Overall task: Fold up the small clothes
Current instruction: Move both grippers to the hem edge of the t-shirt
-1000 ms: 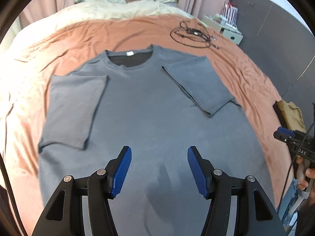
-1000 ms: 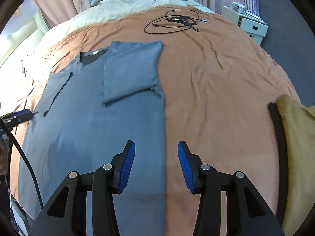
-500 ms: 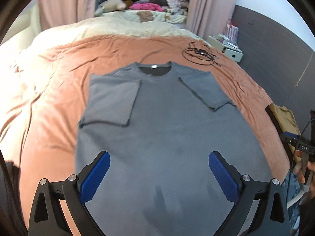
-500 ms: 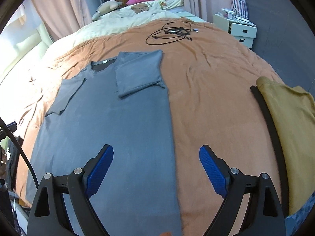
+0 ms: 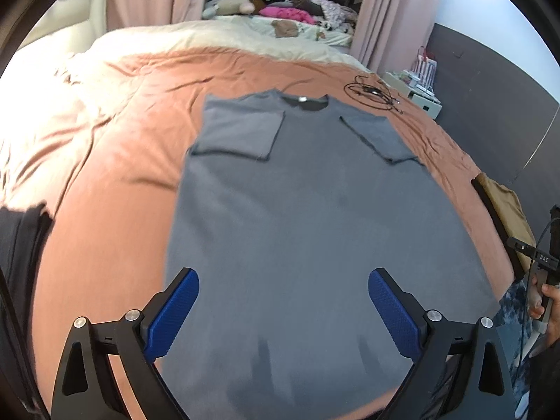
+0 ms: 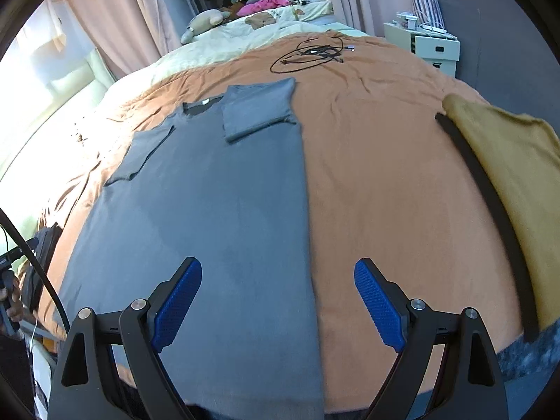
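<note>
A grey T-shirt (image 5: pixel 308 217) lies flat on the orange bed cover (image 5: pixel 115 161), collar far from me, both sleeves folded inward onto the body. It also shows in the right wrist view (image 6: pixel 210 217). My left gripper (image 5: pixel 283 311) is wide open and empty, above the shirt's hem area. My right gripper (image 6: pixel 278 304) is wide open and empty, above the shirt's right edge near the hem. Neither gripper touches the cloth.
A mustard garment (image 6: pixel 514 182) on a black piece lies at the bed's right edge. A coil of black cables (image 6: pixel 308 54) lies beyond the collar. A white bedside cabinet (image 6: pixel 430 47) stands at the far right. Dark cloth (image 5: pixel 21 238) lies at the left edge.
Both grippers opened from half-open to wide open and pulled back and up from the shirt, so more of the bed is in view. The shirt has not moved.
</note>
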A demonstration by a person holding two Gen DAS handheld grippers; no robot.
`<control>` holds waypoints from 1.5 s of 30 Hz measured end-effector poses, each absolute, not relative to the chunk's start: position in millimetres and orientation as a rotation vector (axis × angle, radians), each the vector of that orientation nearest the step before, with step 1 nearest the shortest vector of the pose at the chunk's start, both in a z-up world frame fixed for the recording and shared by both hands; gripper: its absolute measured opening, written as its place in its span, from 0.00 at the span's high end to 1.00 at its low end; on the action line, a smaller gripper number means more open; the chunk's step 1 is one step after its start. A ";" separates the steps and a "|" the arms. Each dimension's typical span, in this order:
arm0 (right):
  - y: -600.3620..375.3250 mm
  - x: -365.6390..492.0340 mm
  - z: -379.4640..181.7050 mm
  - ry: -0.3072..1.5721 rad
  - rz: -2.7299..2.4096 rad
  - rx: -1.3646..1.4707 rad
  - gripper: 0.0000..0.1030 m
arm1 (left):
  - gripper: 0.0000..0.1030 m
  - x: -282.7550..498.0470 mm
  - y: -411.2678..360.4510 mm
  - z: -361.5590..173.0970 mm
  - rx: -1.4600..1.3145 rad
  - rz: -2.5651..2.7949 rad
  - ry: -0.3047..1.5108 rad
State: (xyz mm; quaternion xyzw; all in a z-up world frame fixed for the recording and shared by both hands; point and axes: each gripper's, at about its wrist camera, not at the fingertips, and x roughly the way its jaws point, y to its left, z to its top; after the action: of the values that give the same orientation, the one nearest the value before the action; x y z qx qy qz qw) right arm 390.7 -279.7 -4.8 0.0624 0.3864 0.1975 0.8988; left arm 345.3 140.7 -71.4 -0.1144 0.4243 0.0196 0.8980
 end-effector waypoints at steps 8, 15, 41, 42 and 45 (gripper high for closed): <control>-303.6 359.5 -37.7 0.849 0.471 0.210 0.22 | 0.13 285.3 153.4 -91.1 -0.300 0.079 0.884; -332.9 345.8 -63.0 0.873 0.487 0.346 0.30 | 0.18 234.1 175.0 -110.2 -0.392 0.117 0.880; -371.3 332.1 -124.9 0.804 0.594 0.864 0.45 | 0.34 179.5 233.8 -188.6 -0.801 0.105 0.876; -367.8 332.8 -124.9 0.807 0.592 0.862 0.45 | 0.34 178.3 235.2 -188.6 -0.815 0.099 0.869; -349.3 338.8 -127.3 0.830 0.584 0.865 0.45 | 0.34 176.9 236.0 -187.6 -0.839 0.080 0.873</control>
State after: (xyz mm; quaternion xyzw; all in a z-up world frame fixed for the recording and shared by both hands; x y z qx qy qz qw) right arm 338.8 -349.3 -127.3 0.4010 0.3850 0.2708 0.7859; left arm 176.9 236.0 -187.6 -0.3944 0.4100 0.0375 0.8215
